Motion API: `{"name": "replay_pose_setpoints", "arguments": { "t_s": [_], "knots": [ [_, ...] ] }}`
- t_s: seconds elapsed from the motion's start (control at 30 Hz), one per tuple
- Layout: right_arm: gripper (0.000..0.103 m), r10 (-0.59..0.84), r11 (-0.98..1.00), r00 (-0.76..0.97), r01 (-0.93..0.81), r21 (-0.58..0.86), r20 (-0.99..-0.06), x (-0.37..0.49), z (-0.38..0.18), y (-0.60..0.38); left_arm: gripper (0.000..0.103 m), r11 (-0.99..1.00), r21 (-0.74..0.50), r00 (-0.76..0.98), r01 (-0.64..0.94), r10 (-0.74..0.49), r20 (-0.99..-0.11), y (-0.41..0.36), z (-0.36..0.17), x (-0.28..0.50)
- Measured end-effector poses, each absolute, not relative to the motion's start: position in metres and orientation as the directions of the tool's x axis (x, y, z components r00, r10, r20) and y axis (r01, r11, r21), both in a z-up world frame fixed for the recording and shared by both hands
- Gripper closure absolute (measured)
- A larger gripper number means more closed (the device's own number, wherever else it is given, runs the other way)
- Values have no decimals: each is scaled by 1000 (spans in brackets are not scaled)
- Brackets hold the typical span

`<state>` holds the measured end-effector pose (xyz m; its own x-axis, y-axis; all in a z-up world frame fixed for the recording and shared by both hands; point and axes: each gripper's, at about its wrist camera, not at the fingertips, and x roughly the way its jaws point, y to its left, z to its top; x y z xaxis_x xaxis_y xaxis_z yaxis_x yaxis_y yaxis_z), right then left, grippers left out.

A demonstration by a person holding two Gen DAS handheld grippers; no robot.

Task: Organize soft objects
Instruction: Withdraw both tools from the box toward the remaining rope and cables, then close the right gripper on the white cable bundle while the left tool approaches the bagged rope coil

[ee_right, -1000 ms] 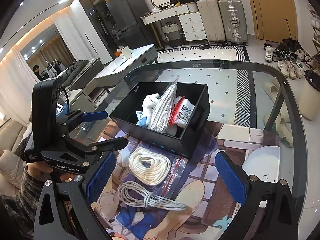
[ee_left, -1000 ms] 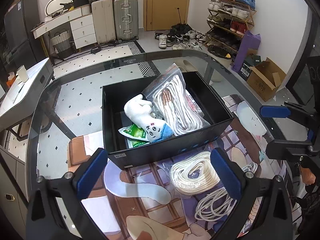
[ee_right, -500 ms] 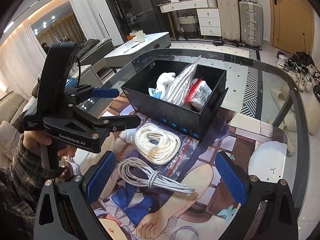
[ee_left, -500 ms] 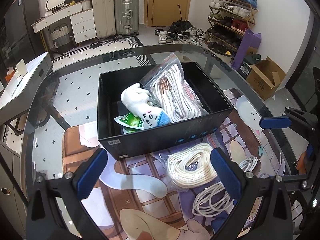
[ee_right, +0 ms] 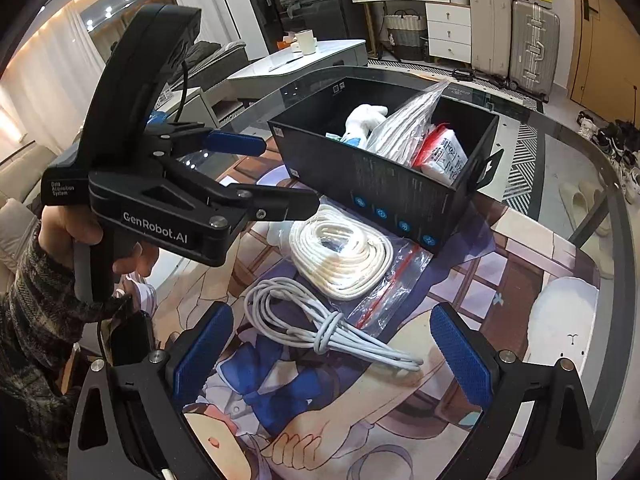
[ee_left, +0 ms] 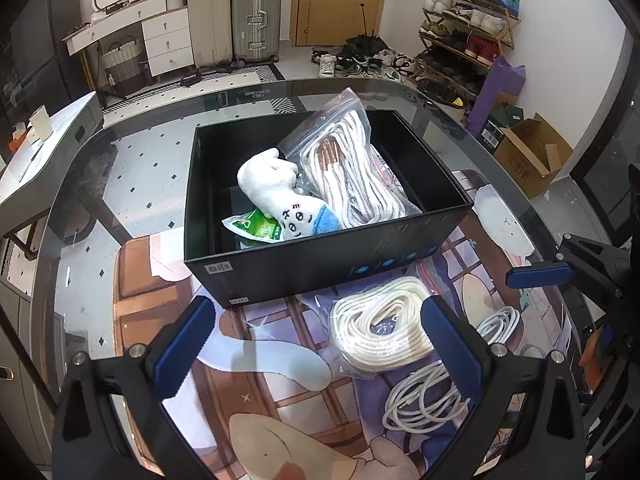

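An open black box (ee_left: 304, 256) on the picture mat holds a white plush toy (ee_left: 272, 188), a bagged rope bundle (ee_left: 352, 168) and a green packet (ee_left: 256, 230). In front of it lie a white rope coil in a clear bag (ee_left: 380, 328) and a loose white cable bundle (ee_left: 428, 396). My left gripper (ee_left: 316, 344) hangs open above the mat, left of the coil. My right gripper (ee_right: 330, 360) is open just over the cable bundle (ee_right: 320, 328), with the coil (ee_right: 340, 252) and the box (ee_right: 392, 184) beyond. A red-and-white packet (ee_right: 444, 152) shows in the box.
The glass table (ee_left: 132, 152) has a rounded edge. The left gripper (ee_right: 276, 172), held by a hand (ee_right: 84, 232), hovers left of the coil in the right wrist view. Suitcases (ee_left: 248, 16), a shoe rack (ee_left: 460, 20) and a cardboard box (ee_left: 528, 152) stand on the floor beyond.
The right gripper has come lower and closer to the cable bundle and the left gripper. The left gripper has shifted slightly. Both stay open, and nothing was picked up.
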<state>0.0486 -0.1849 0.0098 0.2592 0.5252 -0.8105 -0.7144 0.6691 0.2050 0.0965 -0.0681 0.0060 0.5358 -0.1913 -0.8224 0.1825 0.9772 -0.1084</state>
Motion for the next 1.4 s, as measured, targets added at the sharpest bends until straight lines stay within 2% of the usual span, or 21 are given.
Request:
{"name": "replay_pose_setpoints", "arguments": {
  "t_s": [0.53,0.7,0.83,1.03,1.1,1.17,1.3,1.37,1.4],
  "knots": [
    [2,479,625,159,-752,208,-863,40,-16,-165,0,978,-121,529,168,-193,-826,-59,-2,93],
    [5,462,623,148,-756,201,-875,38,-21,-162,0,978,-123,528,170,-196,-827,-58,-3,92],
    [20,447,619,135,-760,197,-884,38,-25,-160,0,977,-124,525,172,-198,-828,-58,-4,91],
    [23,411,602,160,-787,136,-898,27,-29,-153,0,977,-124,524,172,-197,-829,-60,-4,90],
    [30,399,610,178,-784,116,-899,27,-29,-153,0,977,-125,524,174,-199,-828,-60,-4,90],
    [46,394,623,194,-775,106,-899,27,-29,-155,0,975,-129,522,179,-205,-828,-61,-5,90],
    [59,384,639,215,-763,91,-898,29,-27,-161,0,973,-122,517,196,-209,-830,-66,-6,88],
    [75,399,648,201,-752,120,-894,33,-25,-167,0,971,-117,514,210,-212,-831,-68,-6,87],
    [76,406,653,196,-746,133,-893,34,-25,-170,0,969,-116,511,219,-215,-832,-69,-7,86]
  ]
}}
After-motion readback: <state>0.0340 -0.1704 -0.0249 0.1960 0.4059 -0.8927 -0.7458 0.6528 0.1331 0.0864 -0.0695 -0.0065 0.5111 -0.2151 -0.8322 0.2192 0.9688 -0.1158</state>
